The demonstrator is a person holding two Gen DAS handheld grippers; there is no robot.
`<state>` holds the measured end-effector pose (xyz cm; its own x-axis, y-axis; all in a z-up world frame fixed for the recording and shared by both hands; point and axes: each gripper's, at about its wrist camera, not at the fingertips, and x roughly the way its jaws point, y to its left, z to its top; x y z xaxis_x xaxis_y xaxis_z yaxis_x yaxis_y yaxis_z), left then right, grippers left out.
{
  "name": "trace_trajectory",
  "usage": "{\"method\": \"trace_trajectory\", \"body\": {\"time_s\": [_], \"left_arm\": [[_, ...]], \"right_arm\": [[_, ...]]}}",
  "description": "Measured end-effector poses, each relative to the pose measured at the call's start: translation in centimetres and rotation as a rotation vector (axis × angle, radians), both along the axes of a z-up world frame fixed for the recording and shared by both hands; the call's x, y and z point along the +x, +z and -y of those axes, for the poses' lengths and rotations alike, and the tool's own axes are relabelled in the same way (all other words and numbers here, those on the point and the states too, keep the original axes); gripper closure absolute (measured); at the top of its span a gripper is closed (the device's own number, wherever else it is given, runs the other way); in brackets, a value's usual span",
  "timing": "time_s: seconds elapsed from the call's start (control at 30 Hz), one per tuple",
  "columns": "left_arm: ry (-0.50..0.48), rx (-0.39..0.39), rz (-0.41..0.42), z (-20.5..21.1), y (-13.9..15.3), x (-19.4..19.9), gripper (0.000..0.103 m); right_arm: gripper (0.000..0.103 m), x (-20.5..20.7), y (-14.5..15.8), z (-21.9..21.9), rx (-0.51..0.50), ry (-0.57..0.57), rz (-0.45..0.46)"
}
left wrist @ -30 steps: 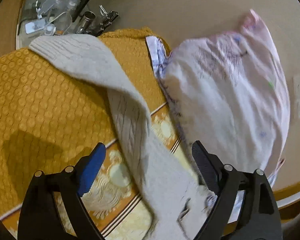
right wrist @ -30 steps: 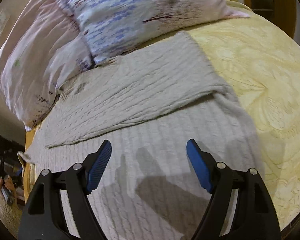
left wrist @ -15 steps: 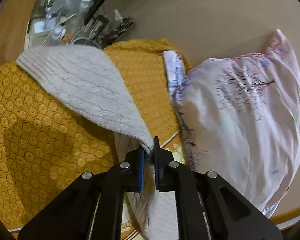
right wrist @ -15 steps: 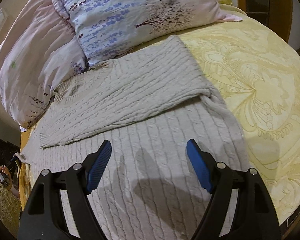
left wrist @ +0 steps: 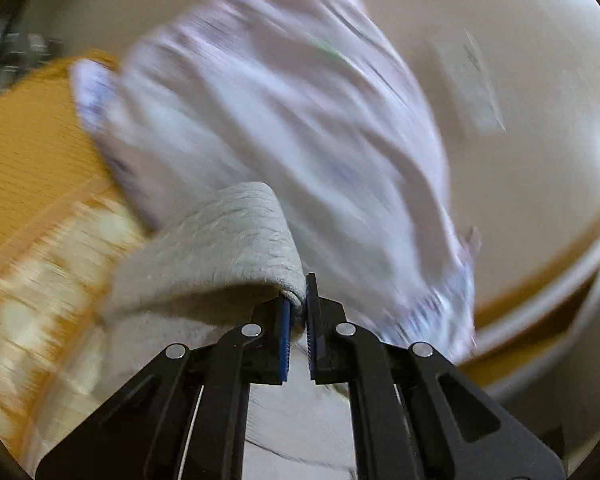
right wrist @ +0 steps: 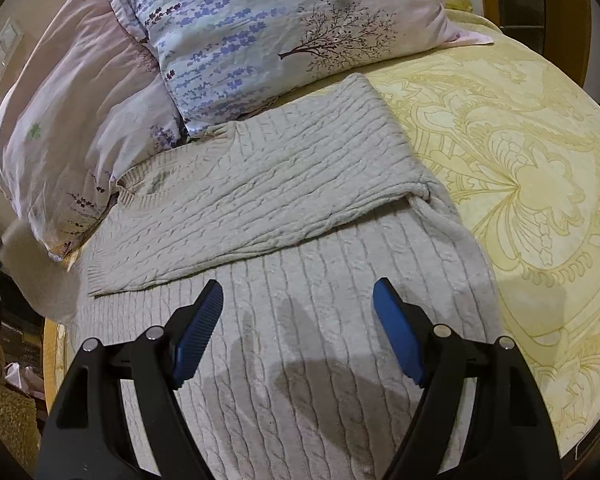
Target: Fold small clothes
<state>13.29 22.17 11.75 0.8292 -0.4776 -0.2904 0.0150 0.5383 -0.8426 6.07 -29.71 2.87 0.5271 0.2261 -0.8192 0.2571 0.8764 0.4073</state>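
A grey cable-knit sweater (right wrist: 300, 340) lies spread on the bed, with one sleeve (right wrist: 260, 196) folded across its chest. In the blurred left wrist view my left gripper (left wrist: 298, 308) is shut on the other sleeve (left wrist: 220, 248), which arches up from the bed and drapes to the left. That lifted sleeve shows as a pale blur (right wrist: 32, 268) at the left edge of the right wrist view. My right gripper (right wrist: 298, 312) hangs open just above the sweater's body, nothing between its blue pads.
Two floral pillows (right wrist: 280, 28) (left wrist: 280, 128) lean at the head of the bed, touching the sweater's collar. A yellow patterned bedspread (right wrist: 520, 184) covers the mattress, over an orange sheet (left wrist: 24, 160). A wall switch (right wrist: 2, 52) is at far left.
My left gripper closed on the loose sleeve, then lifted it and swung it toward the pillows. The right gripper stayed where it was, open over the sweater.
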Motion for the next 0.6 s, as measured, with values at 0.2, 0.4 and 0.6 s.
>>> {"method": "trace_trajectory", "body": {"time_s": [0.2, 0.4, 0.6], "left_arm": [[-0.238, 0.085, -0.051, 11.1, -3.0, 1.2, 0.098], [-0.408, 0.249, -0.252, 19.6, -10.1, 1.1, 0.097], [-0.457, 0.305, -0.232, 19.0, -9.2, -0.3, 0.034]], "right_arm": [[0.026, -0.6, -0.1, 0.7, -0.001, -0.009, -0.001], [0.026, -0.6, 0.3, 0.8, -0.021, 0.017, -0.004], [0.026, 1.5, 3.1, -2.8, -0.104, 0.192, 0.086]]}}
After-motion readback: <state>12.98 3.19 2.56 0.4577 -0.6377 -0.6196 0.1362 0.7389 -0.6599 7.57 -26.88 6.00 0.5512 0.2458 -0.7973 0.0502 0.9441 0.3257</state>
